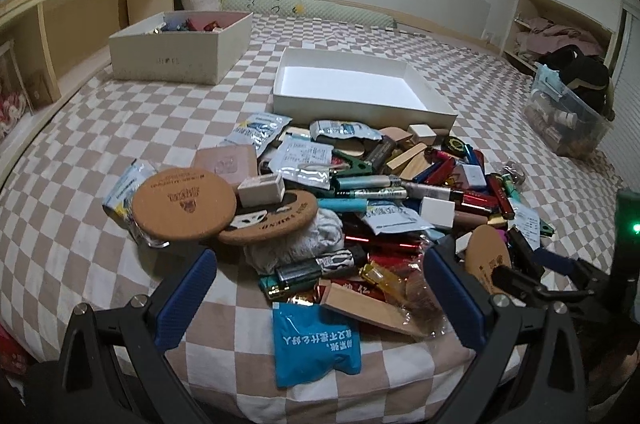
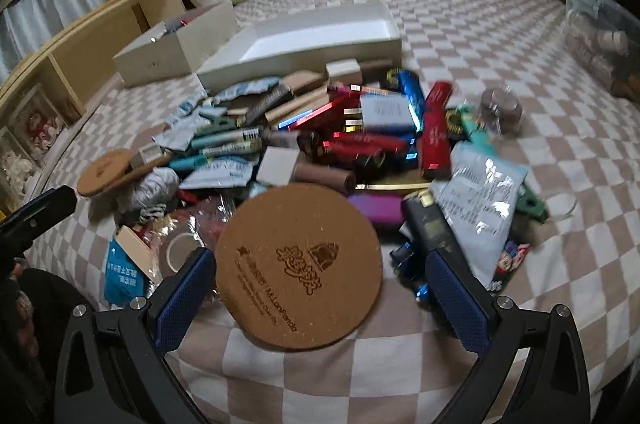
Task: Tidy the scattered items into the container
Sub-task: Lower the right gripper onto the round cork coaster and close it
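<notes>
Clutter pile (image 1: 360, 191) sits mid-bed on the checkered sheet (image 1: 120, 127), just in front of the shallow white tray (image 1: 400, 111). Tray's long axis runs across the left wrist view, open side up, nothing visible inside. Deeper cream box (image 1: 168, 57) stands behind-left of the tray, already holding small items.

Right gripper (image 2: 320, 280): fingers spread wide, not clamped on anything. Cork coaster (image 2: 298, 266) lies between its blue pads (image 2: 184, 294), tilted, printed face up; contact with the pads cannot be told.

Left gripper (image 1: 320, 288): fingers apart, nothing held, over the near edge of the pile above a blue sachet (image 1: 316, 342) and a wooden block (image 1: 364, 306) whose long axis runs diagonally, down-right.

Two more cork coasters (image 1: 184, 207) overlap at the pile's left edge.
</notes>
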A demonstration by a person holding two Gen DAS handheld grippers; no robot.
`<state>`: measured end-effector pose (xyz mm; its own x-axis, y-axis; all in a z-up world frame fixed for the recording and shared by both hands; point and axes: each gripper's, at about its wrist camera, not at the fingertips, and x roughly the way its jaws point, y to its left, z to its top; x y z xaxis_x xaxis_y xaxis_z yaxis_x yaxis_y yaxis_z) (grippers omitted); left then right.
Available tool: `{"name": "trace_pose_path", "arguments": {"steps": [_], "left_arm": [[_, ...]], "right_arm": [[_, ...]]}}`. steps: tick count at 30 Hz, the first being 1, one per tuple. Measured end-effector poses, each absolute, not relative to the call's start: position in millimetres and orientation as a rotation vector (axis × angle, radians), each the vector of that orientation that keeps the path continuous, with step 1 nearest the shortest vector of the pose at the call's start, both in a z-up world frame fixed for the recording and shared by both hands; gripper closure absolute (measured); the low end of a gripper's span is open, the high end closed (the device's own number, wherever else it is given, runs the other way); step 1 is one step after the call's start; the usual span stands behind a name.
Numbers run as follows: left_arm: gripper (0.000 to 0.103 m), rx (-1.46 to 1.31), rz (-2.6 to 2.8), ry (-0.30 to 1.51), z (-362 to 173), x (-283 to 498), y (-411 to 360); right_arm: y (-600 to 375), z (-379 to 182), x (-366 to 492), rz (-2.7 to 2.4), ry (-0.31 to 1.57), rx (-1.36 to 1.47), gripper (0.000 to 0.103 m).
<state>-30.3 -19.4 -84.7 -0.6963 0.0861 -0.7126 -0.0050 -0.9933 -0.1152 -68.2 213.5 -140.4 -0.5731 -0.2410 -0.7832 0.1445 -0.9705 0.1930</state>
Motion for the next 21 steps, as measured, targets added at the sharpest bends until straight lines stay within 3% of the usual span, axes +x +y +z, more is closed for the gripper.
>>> {"name": "trace_pose_path", "arguments": {"steps": [17,21], "left_arm": [[0.000,-1.178,2.851,-0.087,-89.3,-23.8,-5.8],[0.000,-1.167,2.837,-0.062,-90.7,-20.3,-1.0]], "right_arm": [[189.6,-163.3,-84.0,-2.509,-0.073,1.437,0.000],[194.5,-169.0,-89.3,-2.498,-0.130,1.472,0.000]]}}
